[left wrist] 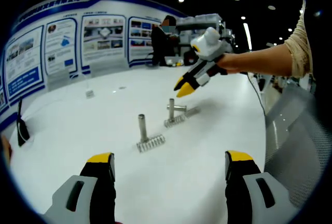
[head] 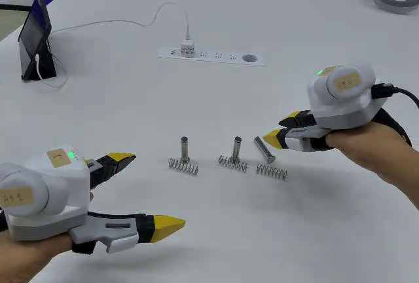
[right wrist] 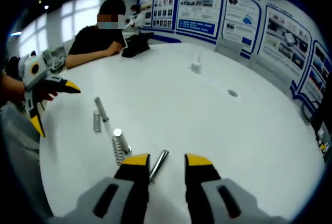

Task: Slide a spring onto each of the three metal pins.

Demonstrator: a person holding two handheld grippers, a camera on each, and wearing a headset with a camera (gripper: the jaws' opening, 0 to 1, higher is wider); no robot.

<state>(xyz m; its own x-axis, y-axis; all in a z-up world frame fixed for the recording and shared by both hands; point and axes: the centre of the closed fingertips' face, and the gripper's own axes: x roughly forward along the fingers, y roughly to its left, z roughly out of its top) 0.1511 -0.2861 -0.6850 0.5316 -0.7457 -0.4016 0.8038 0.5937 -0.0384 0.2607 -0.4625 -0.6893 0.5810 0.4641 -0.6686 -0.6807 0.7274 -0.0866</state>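
**Yellow-tipped jaws empty, every pin bare**

Your middle pin (head: 236, 147) stands upright on the white table (head: 131, 99), and everything else is placed from it. To its left the left pin (head: 184, 148) also stands upright. Just to its right the right pin (head: 264, 150) lies tipped over on the table.

A spring lies flat on your side of each pin. The middle spring (head: 233, 164) is at the middle pin's foot, and you cannot tell whether the two touch. The left spring (head: 183, 166) is off to its left and the right spring (head: 272, 172) off to its right.

Your right gripper (head: 278, 129) sits right of the middle pin, just past the fallen one, with its tips pointing back toward both. Its jaws are parted a little and hold nothing. In the right gripper view the fallen pin lies just ahead of the gap.

Your left gripper (head: 149, 190) is well to the left of the middle pin and nearer to you, with its jaws spread wide and nothing between them.

Far beyond the middle pin a power strip (head: 213, 55) lies on the table.
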